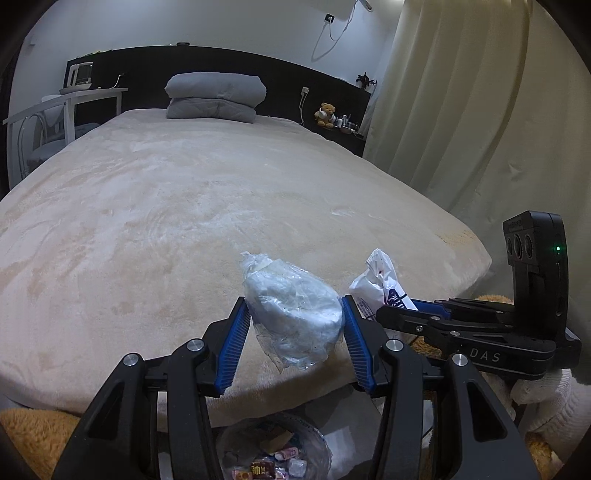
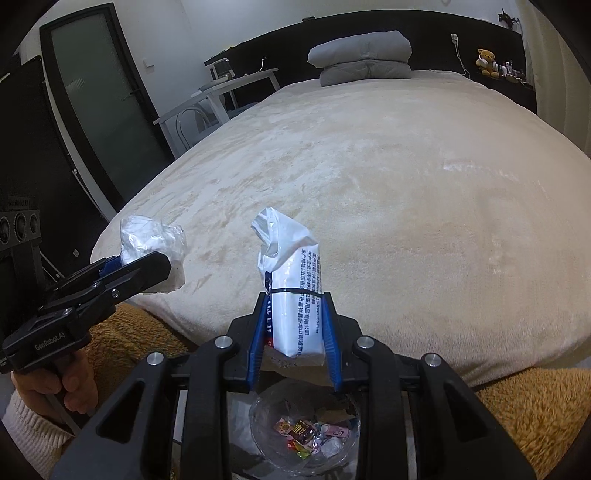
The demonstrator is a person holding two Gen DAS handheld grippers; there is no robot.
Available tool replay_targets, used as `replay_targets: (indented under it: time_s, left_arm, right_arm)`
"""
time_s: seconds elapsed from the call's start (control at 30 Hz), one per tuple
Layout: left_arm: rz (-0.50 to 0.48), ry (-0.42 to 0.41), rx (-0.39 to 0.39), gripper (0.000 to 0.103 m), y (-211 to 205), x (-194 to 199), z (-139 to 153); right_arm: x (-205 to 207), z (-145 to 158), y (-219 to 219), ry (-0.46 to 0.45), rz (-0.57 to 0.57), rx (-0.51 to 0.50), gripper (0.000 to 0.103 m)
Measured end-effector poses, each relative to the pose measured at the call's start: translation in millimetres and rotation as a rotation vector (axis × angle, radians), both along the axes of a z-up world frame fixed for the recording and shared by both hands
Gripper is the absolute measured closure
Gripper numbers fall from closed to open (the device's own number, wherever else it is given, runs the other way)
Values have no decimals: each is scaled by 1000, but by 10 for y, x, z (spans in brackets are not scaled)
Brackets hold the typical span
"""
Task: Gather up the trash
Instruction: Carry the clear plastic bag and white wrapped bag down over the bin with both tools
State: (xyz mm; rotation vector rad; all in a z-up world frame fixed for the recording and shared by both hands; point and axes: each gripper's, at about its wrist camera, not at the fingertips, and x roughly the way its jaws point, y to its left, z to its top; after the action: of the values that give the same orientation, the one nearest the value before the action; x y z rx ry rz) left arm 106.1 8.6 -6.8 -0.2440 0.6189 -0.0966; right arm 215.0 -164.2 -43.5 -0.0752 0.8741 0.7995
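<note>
Two tongs are clamped: left tongs (image 1: 295, 325) on a plastic wad (image 1: 293, 306), right tongs (image 2: 295, 332) on a white packet (image 2: 295, 295) (hand (image 2: 72, 384) shown only rightward).

We are in a bedroom of a home. A wide bed (image 1: 184, 221) under a cream plush blanket fills most of what we see, with a folded grey duvet (image 1: 216, 96) stacked at its head against a long dark headboard (image 1: 280, 74). A teddy bear (image 1: 325, 114) sits among small items on the ledge beside it, near a pale curtain (image 1: 461, 110). To the other side we see a white side surface (image 2: 221, 88), a chair (image 2: 192, 118) and a dark frosted-glass door (image 2: 103, 96). Chargers hang from wall sockets (image 1: 328, 17).
</note>
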Motion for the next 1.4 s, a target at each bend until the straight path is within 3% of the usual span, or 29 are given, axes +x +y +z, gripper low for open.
replay_targets:
  time_s: [0.43,0.6,0.8,1.4]
  left_arm:
    - [-11,57,-29,54,-260,-343,-191]
    - [-10,97,-97,54,-256,-427,-310]
    - [-5,181,-196,54,-225,-446,-516]
    - [48,447,-328,54,-91,-279,-1152]
  right_arm:
    - [-426,-100,-138,44,21,8,74]
    - [-494,-210,-144,93,37,-1,74]
    - [-478,-384,-105,184,57,-38,74]
    - [-289,-974,51,454,37,-178,74]
